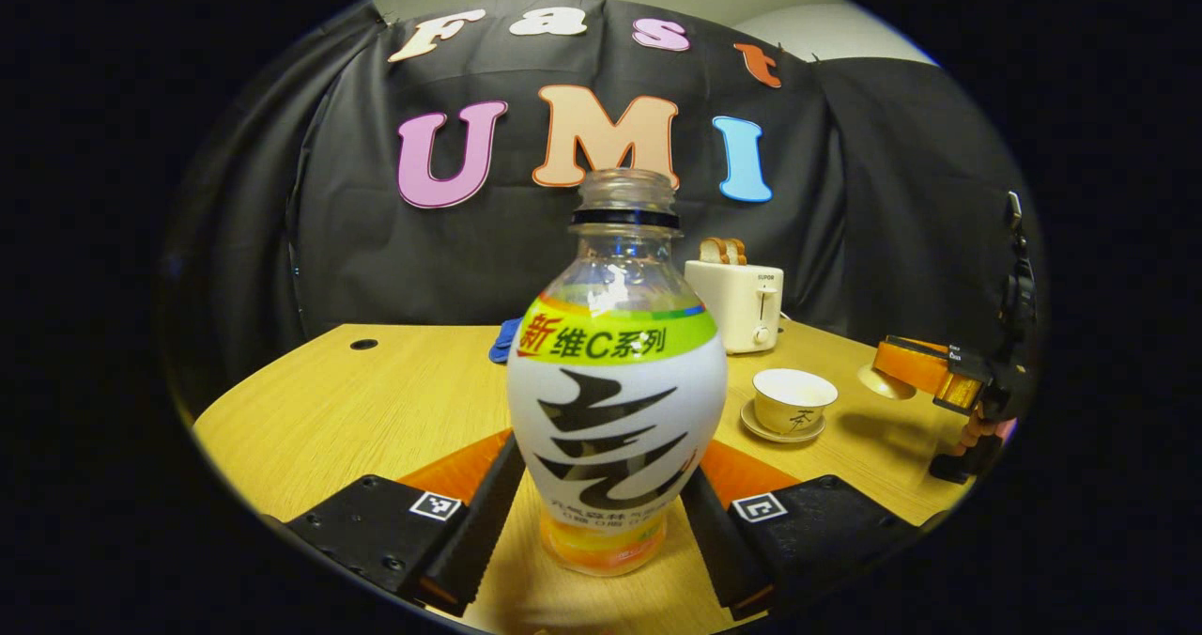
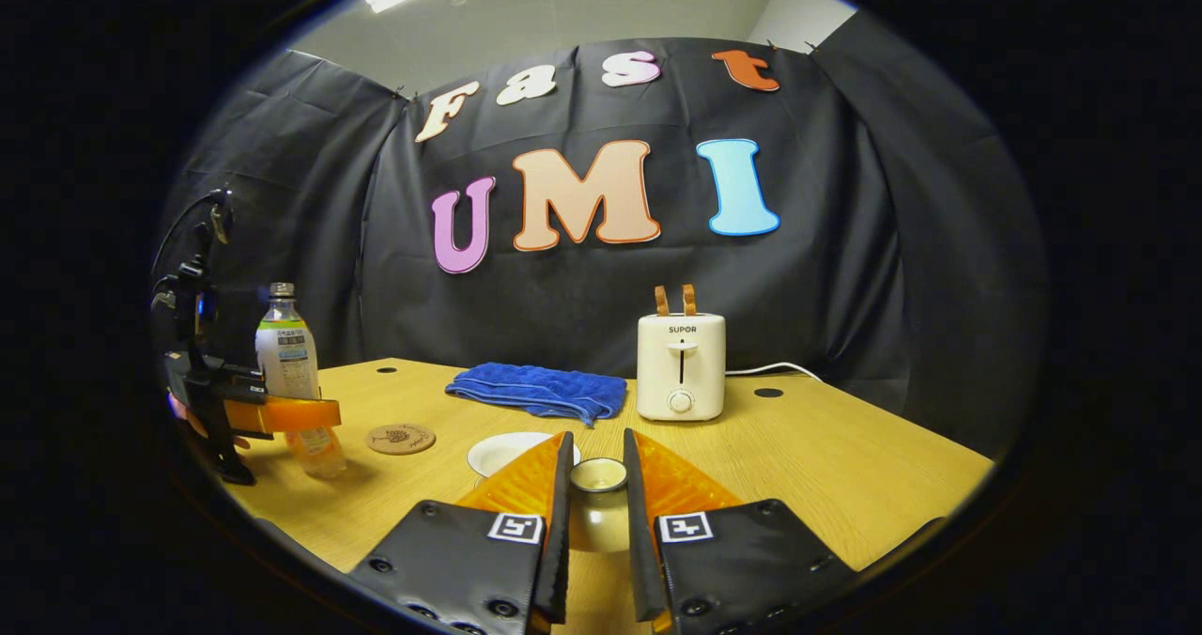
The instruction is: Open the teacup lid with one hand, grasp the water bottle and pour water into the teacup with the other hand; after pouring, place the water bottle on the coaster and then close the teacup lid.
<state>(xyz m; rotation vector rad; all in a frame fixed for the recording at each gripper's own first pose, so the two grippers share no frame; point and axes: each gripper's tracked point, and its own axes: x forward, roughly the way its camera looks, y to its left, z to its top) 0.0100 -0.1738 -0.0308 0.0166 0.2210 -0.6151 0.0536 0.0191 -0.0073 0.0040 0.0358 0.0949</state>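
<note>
Bottle we grip with left gripper; right gripper pinches lid; right gripper view adds coaster, left gripper view teacup.

left claw clamped, right claw pinched narrow

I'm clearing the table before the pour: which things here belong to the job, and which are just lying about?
In the job: water bottle, teacup, lid, coaster.
Lying about: toaster, blue towel.
</note>
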